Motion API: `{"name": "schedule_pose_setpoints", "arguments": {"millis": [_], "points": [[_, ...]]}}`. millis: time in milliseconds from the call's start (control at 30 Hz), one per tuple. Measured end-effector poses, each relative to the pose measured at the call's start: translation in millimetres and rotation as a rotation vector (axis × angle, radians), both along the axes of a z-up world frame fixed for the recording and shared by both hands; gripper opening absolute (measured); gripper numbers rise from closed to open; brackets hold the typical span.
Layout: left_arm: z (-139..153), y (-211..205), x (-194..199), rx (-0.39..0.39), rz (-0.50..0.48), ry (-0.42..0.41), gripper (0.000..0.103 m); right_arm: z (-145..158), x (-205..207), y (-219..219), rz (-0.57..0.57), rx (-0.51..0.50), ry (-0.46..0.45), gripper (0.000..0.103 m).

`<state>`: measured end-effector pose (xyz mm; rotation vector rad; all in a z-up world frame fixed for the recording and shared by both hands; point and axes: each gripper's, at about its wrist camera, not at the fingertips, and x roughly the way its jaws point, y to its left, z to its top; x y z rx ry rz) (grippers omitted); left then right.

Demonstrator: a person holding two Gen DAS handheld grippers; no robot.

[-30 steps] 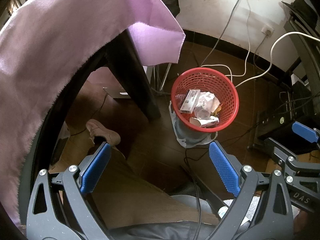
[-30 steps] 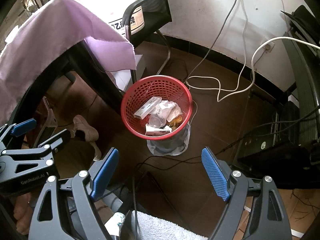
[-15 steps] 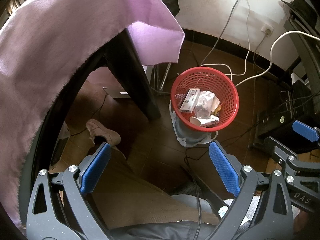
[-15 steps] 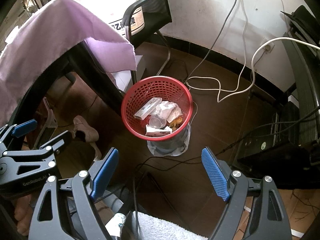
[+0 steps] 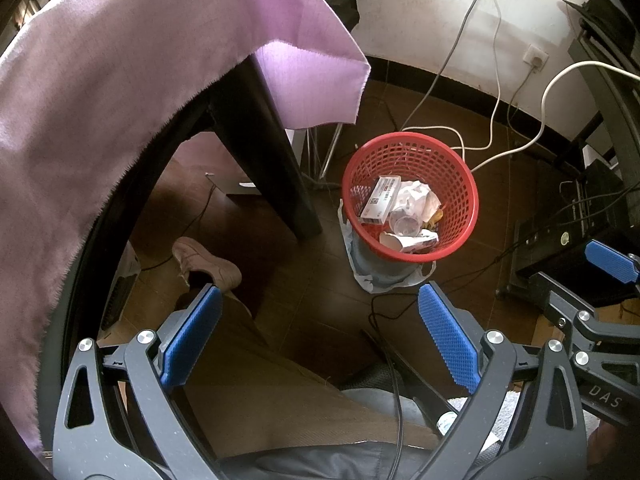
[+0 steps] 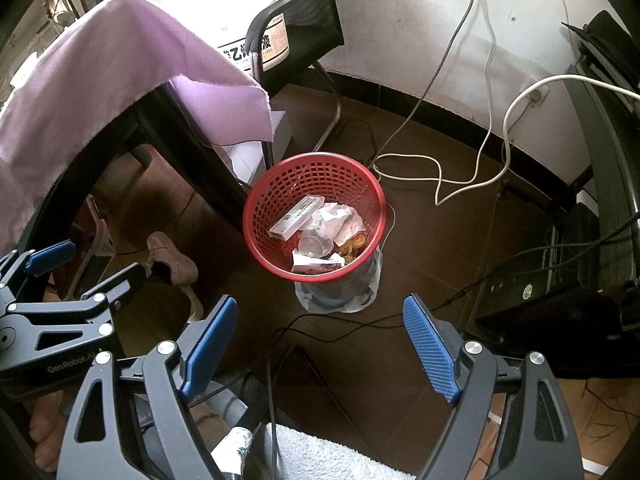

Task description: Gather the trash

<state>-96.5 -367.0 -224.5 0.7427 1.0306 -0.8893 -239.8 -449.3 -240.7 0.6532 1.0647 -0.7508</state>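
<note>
Both grippers hung high above the floor, and the red basket (image 6: 315, 216) sat right there below them on the dark brown tiles, just beside the black table leg (image 5: 266, 152). The left gripper (image 5: 320, 340) had its blue pads (image 5: 191, 336) spread wide with nothing between them. The right gripper (image 6: 320, 352) was the same story: pads (image 6: 430, 354) well apart, nothing held.

Down in the basket lay the trash: a flat white carton (image 6: 296, 218) leaning against the mesh wall, crumpled white paper (image 6: 336, 218) next to it, a clear plastic cup (image 6: 314, 246) in the middle, and something orange-yellow (image 6: 354, 244) at the side (too small to make out). A pale plastic bag (image 6: 340, 296) bulged out from under the basket's base.

A purple cloth (image 5: 140, 80) draped over the table edge, its corner hanging above the basket's left side in the left wrist view. White cables (image 6: 472, 152) trailed from the wall across the floor behind the basket. A black chair (image 6: 296, 36) stood by the wall, and a pinkish shoe (image 5: 206, 262) showed on the floor under the table. In the right wrist view the left gripper appeared at the left edge, beside that shoe.
</note>
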Motion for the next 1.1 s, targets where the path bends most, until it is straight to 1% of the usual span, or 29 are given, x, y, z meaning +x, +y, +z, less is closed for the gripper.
{"name": "schedule_pose_setpoints", "arguments": {"millis": [1100], "points": [[-3.9,1.8,-4.4,0.012,-0.005,-0.002,0.095,-1.3,0.0,-0.4,-0.002,0.007,-0.006,0.083]]}}
